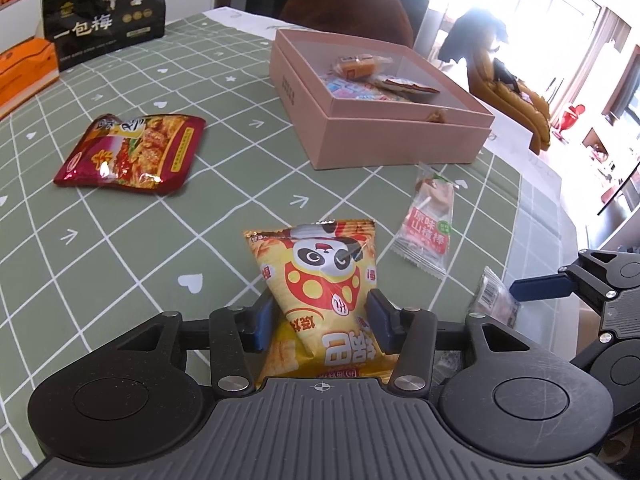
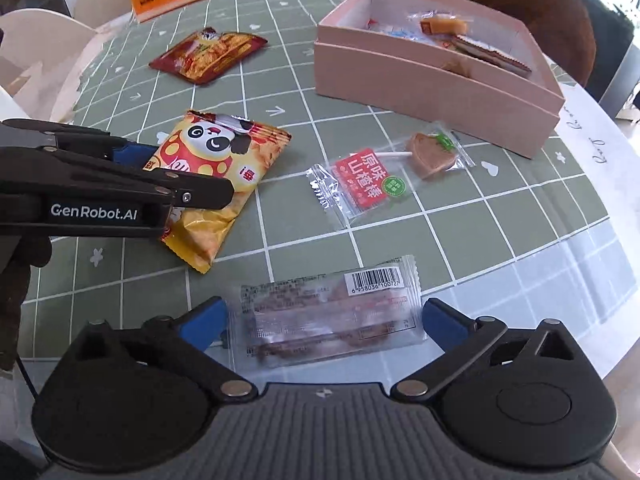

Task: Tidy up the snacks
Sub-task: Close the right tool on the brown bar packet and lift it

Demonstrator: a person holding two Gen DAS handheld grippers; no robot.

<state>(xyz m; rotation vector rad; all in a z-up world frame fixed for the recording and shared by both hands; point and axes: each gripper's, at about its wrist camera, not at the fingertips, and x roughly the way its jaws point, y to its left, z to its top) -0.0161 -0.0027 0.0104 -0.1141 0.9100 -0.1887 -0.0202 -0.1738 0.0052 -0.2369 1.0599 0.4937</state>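
A: Left wrist view? 
B: The yellow panda snack bag (image 1: 324, 288) lies on the green tablecloth (image 1: 120, 248), pinched between the left gripper (image 1: 320, 320) pads; the pink box (image 1: 384, 108) is beyond.

A: Right wrist view? 
B: The right gripper (image 2: 324, 320) is spread around a clear barcoded packet (image 2: 332, 316), not touching; the lollipop packet (image 2: 380, 172) lies ahead.

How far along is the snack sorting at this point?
Partly done: a few wrapped snacks already lie in the pink box. In hand: the left tongs pinch the panda chip bag; the right tongs sit open around the clear packet. Left on the tablecloth: the red pouch and the lollipop.
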